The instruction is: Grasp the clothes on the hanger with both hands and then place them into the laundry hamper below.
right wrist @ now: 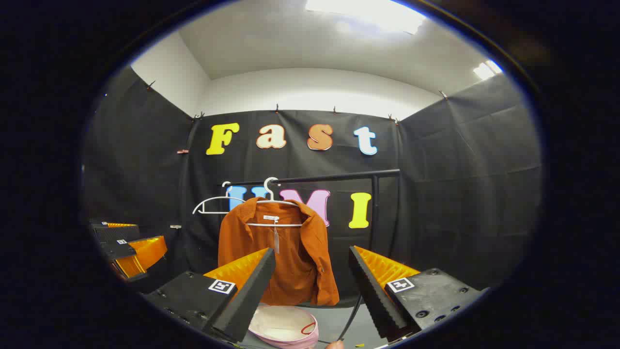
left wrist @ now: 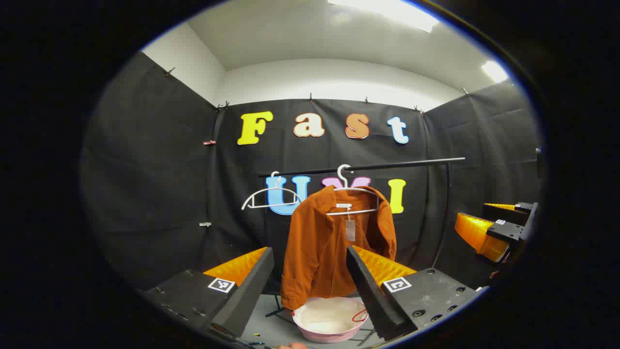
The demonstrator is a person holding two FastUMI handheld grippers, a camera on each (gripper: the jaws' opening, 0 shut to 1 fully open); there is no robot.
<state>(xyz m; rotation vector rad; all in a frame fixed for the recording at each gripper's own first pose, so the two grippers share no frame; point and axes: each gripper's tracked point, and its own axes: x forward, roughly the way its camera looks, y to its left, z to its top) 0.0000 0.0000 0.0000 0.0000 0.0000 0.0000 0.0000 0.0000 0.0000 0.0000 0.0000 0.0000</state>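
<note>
Orange shirt [left wrist: 334,242] hung on a white hanger [left wrist: 351,201] from the black rail [left wrist: 368,167], directly above the pink hamper [left wrist: 329,317]; left gripper [left wrist: 310,271] and right gripper [right wrist: 312,271] both short of the shirt, jaws wide apart, nothing held. Risk judged: hanger snagged in the collar and dragged off the rail, or a lopsided grip letting the shirt slide past the hamper rim. Hamper partly cut off behind the fingers, shirt's far sleeve not clearly visible.
</note>
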